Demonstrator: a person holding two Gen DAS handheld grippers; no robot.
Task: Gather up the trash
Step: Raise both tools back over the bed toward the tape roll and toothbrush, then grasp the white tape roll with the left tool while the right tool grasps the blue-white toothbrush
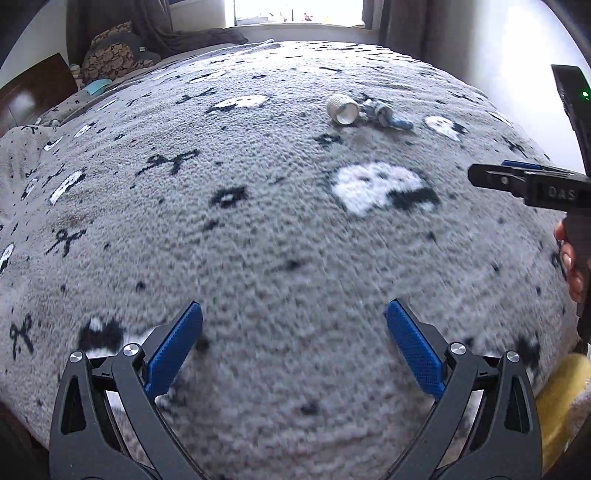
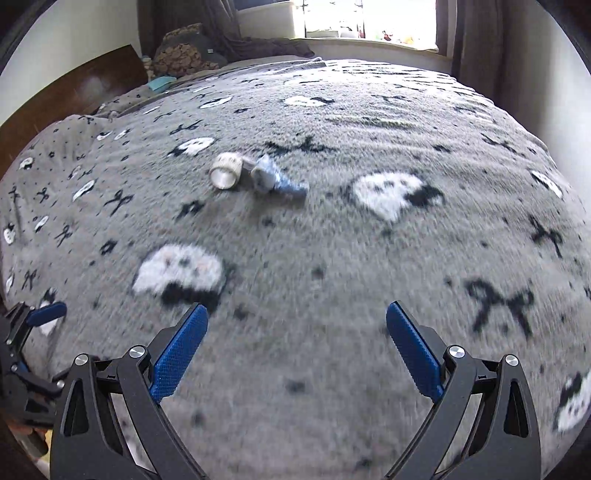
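Observation:
A white paper cup (image 1: 342,109) (image 2: 226,171) lies on its side on the grey patterned blanket (image 1: 258,221) (image 2: 314,258), touching a crumpled blue-and-white wrapper (image 1: 386,115) (image 2: 275,179) on its right. My left gripper (image 1: 293,314) hovers open over the blanket's near part, far short of the trash, with nothing between its blue pads. My right gripper (image 2: 297,315) is open too and empty, with the cup and wrapper ahead and a little left. In the left wrist view the right gripper (image 1: 517,177) enters from the right edge, held by a hand (image 1: 570,266).
The blanket covers a bed. Dark pillows (image 1: 114,55) (image 2: 184,51) and a wooden headboard (image 1: 33,88) (image 2: 85,81) stand at the far left. A window with curtains (image 1: 295,11) is beyond the bed. Something yellow (image 1: 561,391) sits at the bed's near right edge.

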